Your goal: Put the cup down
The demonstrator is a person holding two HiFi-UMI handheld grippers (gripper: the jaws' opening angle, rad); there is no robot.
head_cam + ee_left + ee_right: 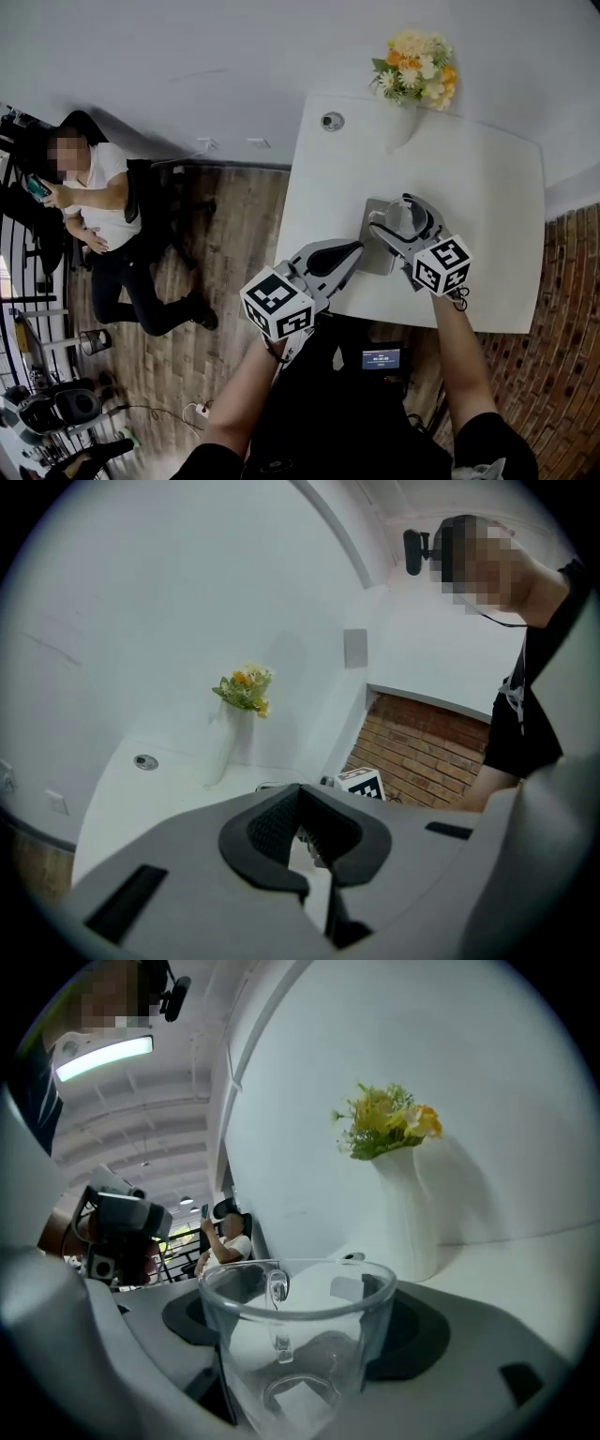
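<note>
A clear glass cup [298, 1358] with a handle stands upright between the jaws of my right gripper [295, 1309], which is shut on it. In the head view the cup [409, 219] and the right gripper [401, 228] hang over a grey square mat [376, 255] near the front of the white table [487, 187]. The left gripper [349, 250] points at the mat's left side. Its black pads meet with nothing held, so the left gripper [300, 797] is shut. Whether the cup touches the mat is hidden.
A white vase of yellow and orange flowers [414, 73] stands at the table's far edge. A round cable grommet [332, 121] sits at the far left corner. A person [103, 206] sits on the wooden floor side, left. A brick wall [562, 309] is at the right.
</note>
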